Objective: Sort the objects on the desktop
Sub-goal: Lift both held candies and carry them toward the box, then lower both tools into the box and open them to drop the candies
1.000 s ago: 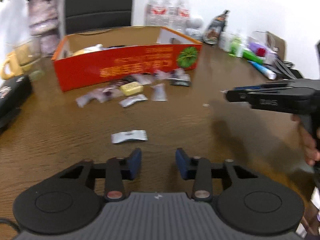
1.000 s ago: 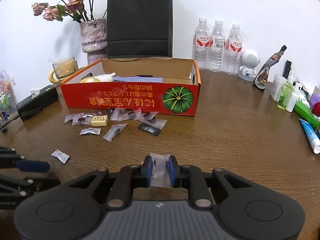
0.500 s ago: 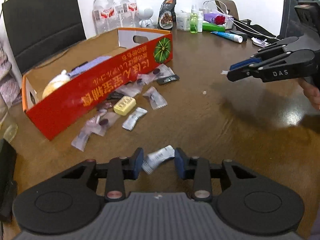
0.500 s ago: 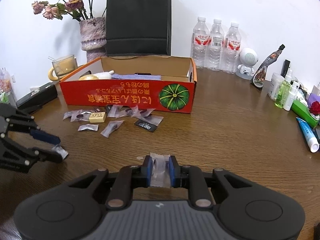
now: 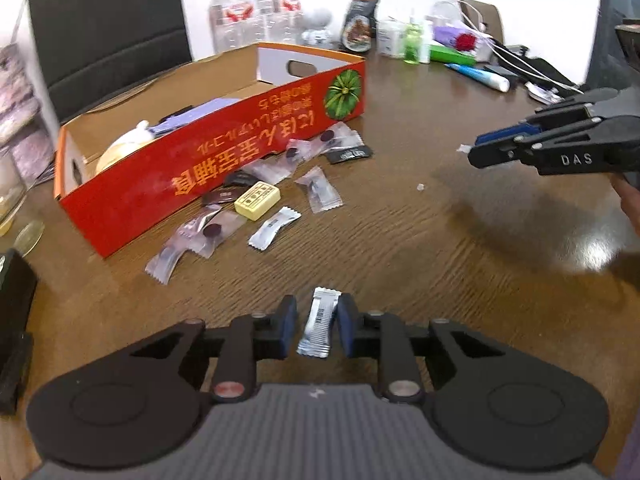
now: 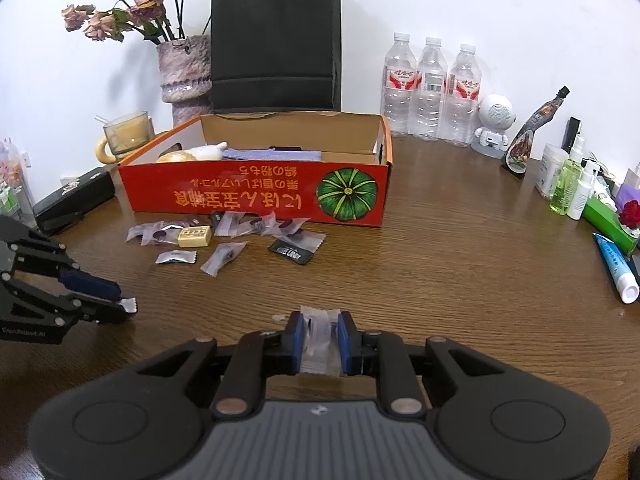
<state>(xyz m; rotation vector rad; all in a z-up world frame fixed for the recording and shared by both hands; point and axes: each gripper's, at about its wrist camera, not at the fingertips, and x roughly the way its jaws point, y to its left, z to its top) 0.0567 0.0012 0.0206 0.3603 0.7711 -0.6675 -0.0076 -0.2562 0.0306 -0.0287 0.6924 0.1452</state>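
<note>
The table [image 6: 460, 264] carries everything, and the red box [image 6: 256, 196] sits toward its back as the likely bin for the sorting, open at the top so things can be dropped in; a few items already lie inside it. Behind the box stand a black bag [image 6: 276, 44], a vase [image 6: 186, 76] and three bottles [image 6: 430, 88], which look like background, not part of the job. Along the box's front wall lies a loose heap of sachets [image 6: 224, 236], close enough that each needs only a short lift over the wall. In front of the box and nearer the camera, the right gripper [image 6: 319, 342] is clamped on a clear sachet [image 6: 319, 336], its pads pressing both sides, and it hovers above the wood, probably waiting so both hands can carry together. In front of the box and off its left end, the left gripper [image 5: 316, 326] straddles a silver sachet [image 5: 319, 322] that lies lengthwise in the gap; its jaws are closing, and the pads look just short of the wrapper or barely touching it. That lengthwise lie suits a grip across the packet's narrow width.
</note>
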